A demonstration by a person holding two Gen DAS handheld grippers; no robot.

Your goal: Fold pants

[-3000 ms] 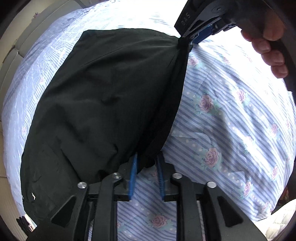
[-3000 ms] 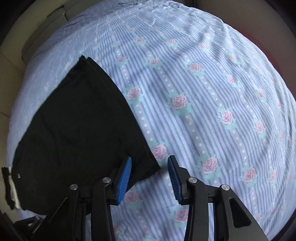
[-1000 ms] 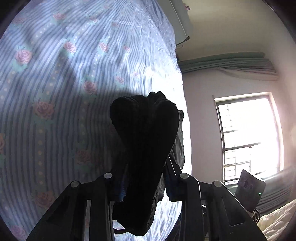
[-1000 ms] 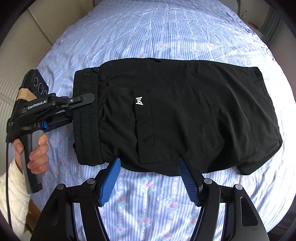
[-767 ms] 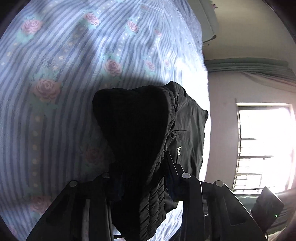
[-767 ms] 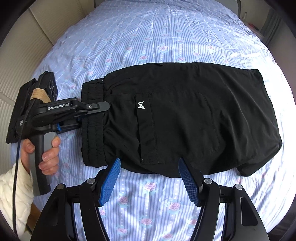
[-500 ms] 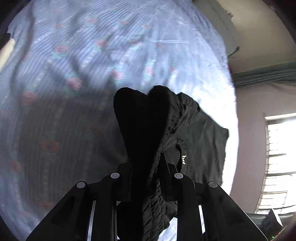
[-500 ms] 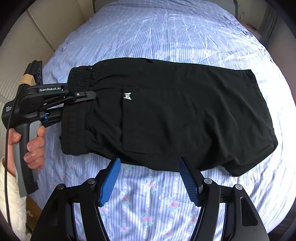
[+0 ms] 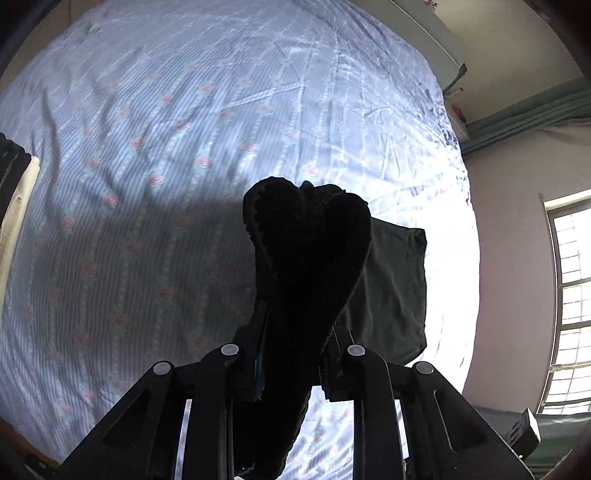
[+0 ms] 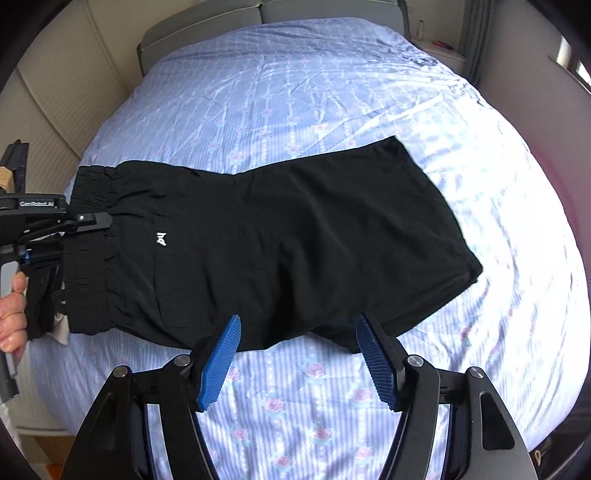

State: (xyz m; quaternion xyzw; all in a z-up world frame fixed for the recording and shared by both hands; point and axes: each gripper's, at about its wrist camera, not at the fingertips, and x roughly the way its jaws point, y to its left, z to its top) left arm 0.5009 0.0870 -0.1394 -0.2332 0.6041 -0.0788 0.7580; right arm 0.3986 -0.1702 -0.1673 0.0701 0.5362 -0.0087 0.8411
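Black pants (image 10: 295,229) with a small white logo (image 10: 161,238) lie across the bed, folded lengthwise. My left gripper (image 9: 295,332) is shut on the gathered elastic waistband (image 9: 310,251), which bulges up between its fingers and hides the pads. In the right wrist view the left gripper (image 10: 85,221) holds the waistband (image 10: 88,251) at the left, raised off the sheet. The leg end (image 10: 443,229) rests on the bed at the right. My right gripper (image 10: 299,354) hangs open above the pants' near edge, with no cloth between its blue pads (image 10: 218,365).
The bed sheet (image 10: 295,74) is blue-striped with pink roses. A padded headboard (image 10: 207,18) stands at the far end, a nightstand (image 10: 443,48) beside it. A window (image 9: 569,302) is on the right wall. Dark folded clothes (image 9: 11,166) sit at the left bed edge. A hand (image 10: 11,314) grips the left gripper's handle.
The left gripper has risen with the waistband and tipped further down toward the bed. The right gripper pulled back and up, so the pants look smaller and slanted. Its jaws stayed open.
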